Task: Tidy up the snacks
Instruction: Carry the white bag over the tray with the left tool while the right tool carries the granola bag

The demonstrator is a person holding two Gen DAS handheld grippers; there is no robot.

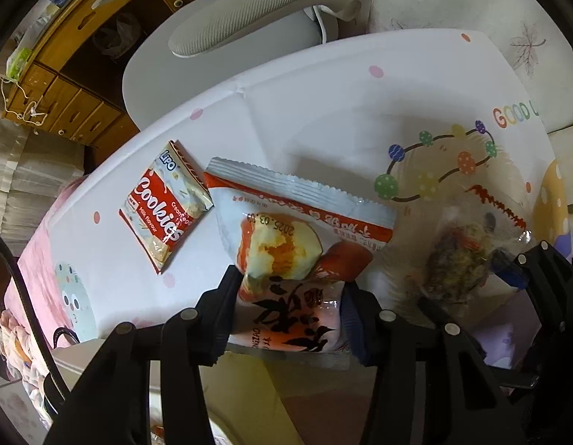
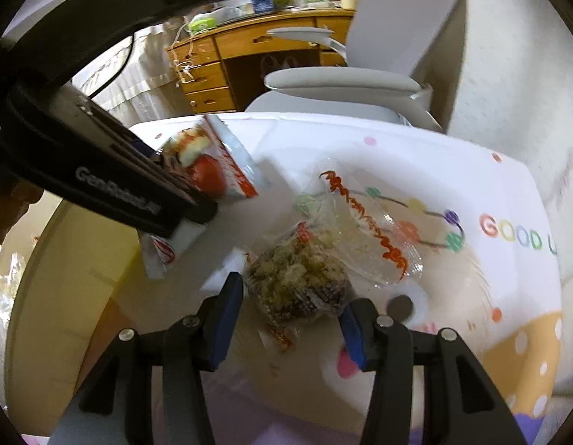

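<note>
The left black two-finger gripper (image 1: 290, 296) points straight down, its pads pressed against both sides of a packet. The right black gripper with blue pads (image 2: 292, 319) slants downward, jaws clamped around a clear-wrapped cake.

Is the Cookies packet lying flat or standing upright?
Flat. The Cookies packet lies face up on the tablecloth, its printed front fully visible.

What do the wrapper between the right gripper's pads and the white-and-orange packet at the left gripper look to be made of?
Clear wrapper: thin transparent plastic film, glossy; it crinkles, glints, and shows the crumbly snack inside.

White-and-orange packet: opaque printed plastic film, probably laminated, soft sheen; its end seal is serrated and ribbed.
</note>
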